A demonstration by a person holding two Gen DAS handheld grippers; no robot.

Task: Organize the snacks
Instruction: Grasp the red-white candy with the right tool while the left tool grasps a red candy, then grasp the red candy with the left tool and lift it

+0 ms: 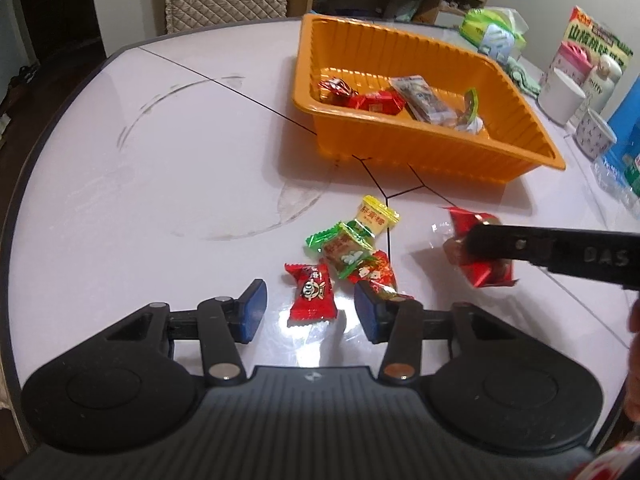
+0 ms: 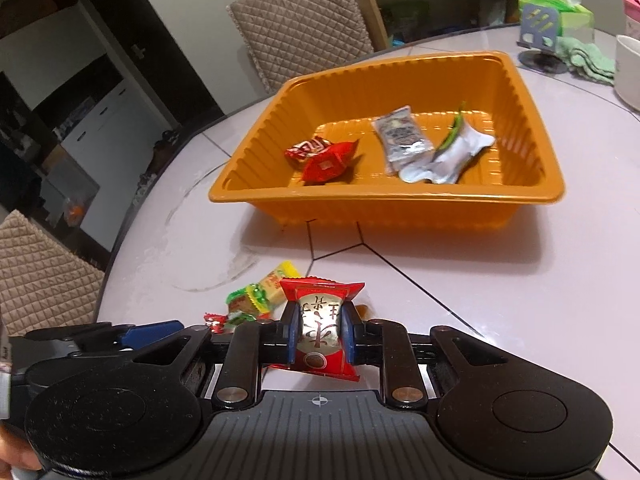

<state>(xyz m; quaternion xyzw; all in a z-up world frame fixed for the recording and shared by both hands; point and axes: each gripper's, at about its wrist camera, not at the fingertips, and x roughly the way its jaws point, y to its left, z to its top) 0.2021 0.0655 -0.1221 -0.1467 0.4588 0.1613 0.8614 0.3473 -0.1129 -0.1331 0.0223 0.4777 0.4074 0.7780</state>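
Observation:
My left gripper point(image 1: 312, 312) stands open low over the white table, with a red face-print candy point(image 1: 311, 295) lying loose between its blue pads. Just beyond it lie a green candy point(image 1: 345, 249), a yellow candy point(image 1: 376, 216) and a red flowered candy point(image 1: 374, 273). My right gripper point(image 2: 320, 336) is shut on a red-and-silver candy point(image 2: 320, 304), held off the table to the right of the pile; the left wrist view shows that candy point(image 1: 480, 272) from the side. The orange tray point(image 2: 400, 200) sits farther back with several wrapped snacks inside.
White cups point(image 1: 560, 96), a tissue pack point(image 1: 492, 28) and snack boxes point(image 1: 596, 40) crowd the table's right side behind the tray point(image 1: 420, 156). Quilted chairs point(image 2: 304, 20) stand at the far and left edges. The table's curved rim point(image 1: 24, 184) runs along the left.

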